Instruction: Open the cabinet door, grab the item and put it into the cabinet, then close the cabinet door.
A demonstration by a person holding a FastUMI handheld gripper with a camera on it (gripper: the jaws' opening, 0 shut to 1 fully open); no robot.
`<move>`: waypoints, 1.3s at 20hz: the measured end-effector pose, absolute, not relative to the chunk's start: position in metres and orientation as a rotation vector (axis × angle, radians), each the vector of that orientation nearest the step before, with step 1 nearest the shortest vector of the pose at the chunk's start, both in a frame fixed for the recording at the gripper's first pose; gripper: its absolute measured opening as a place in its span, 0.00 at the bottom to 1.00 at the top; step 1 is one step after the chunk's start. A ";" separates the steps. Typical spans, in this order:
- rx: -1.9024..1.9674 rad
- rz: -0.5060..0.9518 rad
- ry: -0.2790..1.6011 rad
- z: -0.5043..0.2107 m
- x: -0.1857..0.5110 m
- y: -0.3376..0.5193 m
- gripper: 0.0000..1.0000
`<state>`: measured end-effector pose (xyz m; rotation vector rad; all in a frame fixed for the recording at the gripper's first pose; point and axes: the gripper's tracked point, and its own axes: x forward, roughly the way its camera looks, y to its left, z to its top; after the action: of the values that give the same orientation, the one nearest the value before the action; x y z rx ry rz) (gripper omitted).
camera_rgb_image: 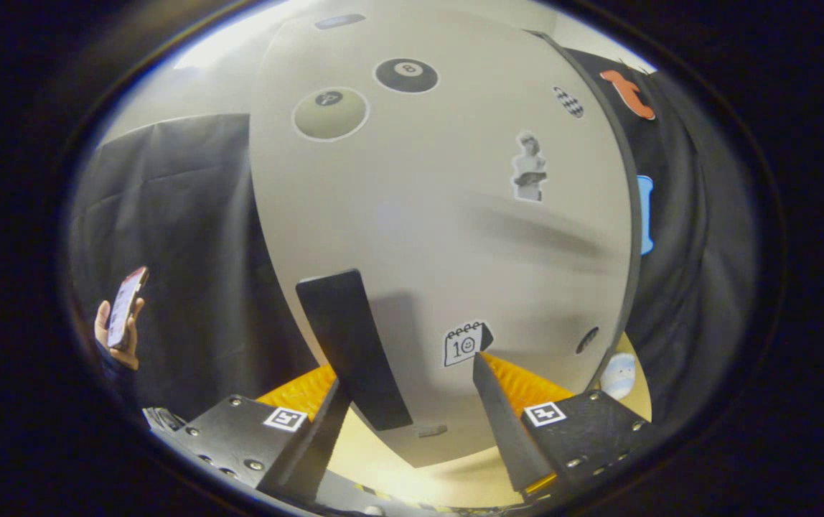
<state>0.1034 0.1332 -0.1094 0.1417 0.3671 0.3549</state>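
tool [412,373] spread, gripping nothing | cabinet door [441,237] close ahead, handle [351,345] between fingers | item behind door, unclear

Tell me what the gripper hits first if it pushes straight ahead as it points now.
Most likely the cabinet door: its pale stickered face stands right ahead of the open gripper, with the dark handle just ahead of the left finger. Depth is hard to judge, but it looks very close.

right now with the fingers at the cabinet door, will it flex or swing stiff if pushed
The cabinet door looks like a flat rigid panel with a solid edge, so it probably swings as one piece. Its smooth face may let the fingers slide. The open gripper straddles the black handle, likely a surer hold.
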 end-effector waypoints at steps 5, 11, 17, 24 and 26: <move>0.124 0.346 0.346 -0.112 0.126 0.156 0.96; 0.108 0.280 0.323 -0.116 0.152 0.171 0.98; 0.098 0.236 0.303 -0.120 0.157 0.186 0.99; 0.092 0.220 0.294 -0.123 0.170 0.189 1.00; 0.092 0.218 0.293 -0.123 0.171 0.191 1.00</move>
<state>0.1709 0.1905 -0.1234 0.0915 0.2931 0.2178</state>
